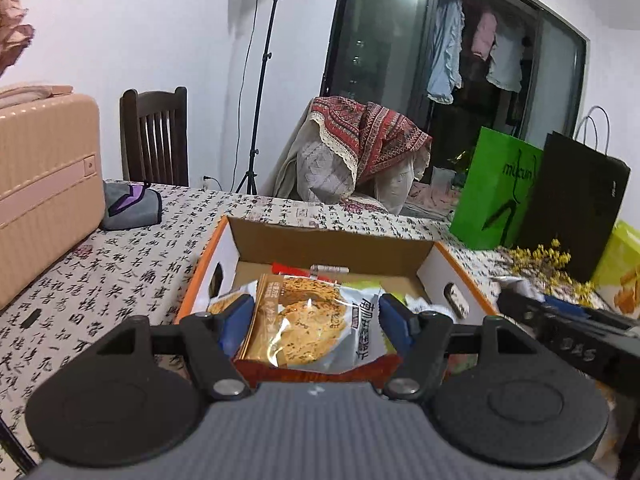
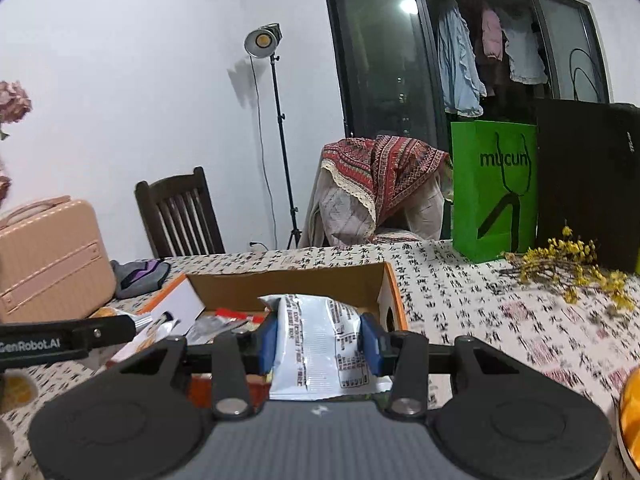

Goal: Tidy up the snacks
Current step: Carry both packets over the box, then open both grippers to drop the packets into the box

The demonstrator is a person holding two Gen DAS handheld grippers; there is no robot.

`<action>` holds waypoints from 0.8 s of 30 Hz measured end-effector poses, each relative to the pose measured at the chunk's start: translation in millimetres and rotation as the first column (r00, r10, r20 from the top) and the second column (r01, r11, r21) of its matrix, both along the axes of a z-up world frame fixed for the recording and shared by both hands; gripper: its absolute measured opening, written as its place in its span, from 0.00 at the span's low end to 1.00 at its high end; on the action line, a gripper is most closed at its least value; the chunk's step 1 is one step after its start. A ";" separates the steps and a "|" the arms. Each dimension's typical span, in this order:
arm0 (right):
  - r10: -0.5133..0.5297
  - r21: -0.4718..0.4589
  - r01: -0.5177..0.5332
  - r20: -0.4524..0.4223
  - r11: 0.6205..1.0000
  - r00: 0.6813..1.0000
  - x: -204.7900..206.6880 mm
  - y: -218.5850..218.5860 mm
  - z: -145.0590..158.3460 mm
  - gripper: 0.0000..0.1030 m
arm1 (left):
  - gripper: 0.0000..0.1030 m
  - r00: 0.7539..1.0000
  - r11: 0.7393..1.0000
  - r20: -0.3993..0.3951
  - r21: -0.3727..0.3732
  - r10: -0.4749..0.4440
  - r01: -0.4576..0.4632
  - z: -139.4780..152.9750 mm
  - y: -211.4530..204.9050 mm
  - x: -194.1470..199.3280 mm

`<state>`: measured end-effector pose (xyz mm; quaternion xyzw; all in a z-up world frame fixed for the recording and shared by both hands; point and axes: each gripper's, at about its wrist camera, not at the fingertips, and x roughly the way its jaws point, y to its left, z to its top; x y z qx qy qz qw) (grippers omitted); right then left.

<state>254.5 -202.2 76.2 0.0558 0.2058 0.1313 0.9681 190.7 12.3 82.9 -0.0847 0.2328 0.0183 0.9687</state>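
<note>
Calligraphy-print tablecloth [image 2: 480,300], cardboard box [image 1: 332,246] ahead of both tongs. Left gripper [image 1: 316,320] clamps cracker packet [image 1: 308,320]; right gripper [image 2: 320,340] clamps white packet [image 2: 320,344]. Lower yours inside box walls before releasing.

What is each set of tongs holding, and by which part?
Left tongs: cracker packet, pinched across its side edges. Right tongs: white snack packet, back side showing, pinched across its sides.

The table [image 2: 460,304] wears a calligraphy-print cloth; on it sit an open cardboard box [image 1: 332,242], pink suitcase [image 1: 44,192]; grey pouch [image 1: 132,204]. Green bag [image 2: 494,190], black bag [image 2: 584,184] and yellow flowers [image 2: 572,266] stand right.
</note>
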 end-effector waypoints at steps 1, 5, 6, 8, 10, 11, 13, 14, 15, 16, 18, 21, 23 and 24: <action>-0.004 -0.005 0.004 -0.006 1.000 1.000 8.5 4.5 1.0 0.41 | 0.68 1.000 1.000 0.002 0.002 0.005 -0.005 1.3 -1.2 5.9; -0.022 -0.012 0.021 -0.025 1.000 0.999 40.2 17.8 -1.4 0.41 | 0.68 0.999 0.999 -0.001 0.001 0.047 -0.047 -0.8 -1.4 34.8; -0.024 -0.013 0.024 -0.025 1.000 0.999 48.4 20.9 -3.7 0.41 | 0.68 0.998 0.998 -0.002 -0.001 0.059 -0.059 -2.8 -1.2 41.1; -0.028 -0.021 0.028 -0.019 0.999 0.999 61.0 26.1 -11.5 0.41 | 0.68 0.995 0.995 -0.004 0.020 0.097 -0.097 -10.5 -1.4 58.0; -0.021 -0.029 0.021 -0.004 0.999 1.000 72.1 29.2 -22.0 0.40 | 0.68 0.991 0.990 0.004 0.047 0.133 -0.133 -20.3 -1.0 71.6; -0.020 -0.027 0.020 0.003 0.999 1.000 75.4 29.5 -27.3 0.40 | 0.67 0.989 0.988 0.018 0.054 0.144 -0.145 -26.4 -0.2 76.6; -0.011 -0.005 0.011 0.002 1.000 1.000 80.8 26.3 -39.3 0.40 | 0.67 0.987 0.984 0.055 0.088 0.153 -0.158 -38.0 -0.9 81.5; 0.001 -0.001 -0.001 -0.015 1.000 1.000 82.8 25.3 -43.5 0.40 | 0.67 0.986 0.981 0.063 0.109 0.156 -0.162 -41.8 -2.2 83.2; 0.014 0.009 -0.014 -0.034 1.000 0.999 84.8 23.8 -46.9 0.40 | 0.67 0.986 0.980 0.064 0.122 0.152 -0.159 -43.8 -3.2 84.7; 0.024 0.019 -0.023 -0.047 1.000 0.999 86.6 22.6 -48.7 0.40 | 0.67 0.988 0.982 0.063 0.119 0.138 -0.145 -45.0 -2.6 85.5; 0.026 0.022 -0.025 -0.054 0.999 0.998 87.5 21.7 -50.8 0.40 | 0.68 0.991 0.986 0.064 0.113 0.117 -0.124 -46.1 -3.8 84.5; 0.023 0.009 -0.023 -0.052 1.000 0.998 88.0 22.1 -53.6 0.41 | 0.68 0.990 0.985 0.086 0.127 0.108 -0.118 -47.7 -7.2 80.8; 0.022 0.016 -0.021 -0.059 1.000 0.998 89.9 20.6 -54.7 0.43 | 0.74 0.990 0.985 0.094 0.127 0.107 -0.119 -48.5 -8.4 79.1; 0.022 0.024 -0.021 -0.062 0.999 0.998 89.3 19.6 -55.0 0.43 | 0.75 0.990 0.985 0.095 0.127 0.109 -0.120 -49.1 -8.6 79.0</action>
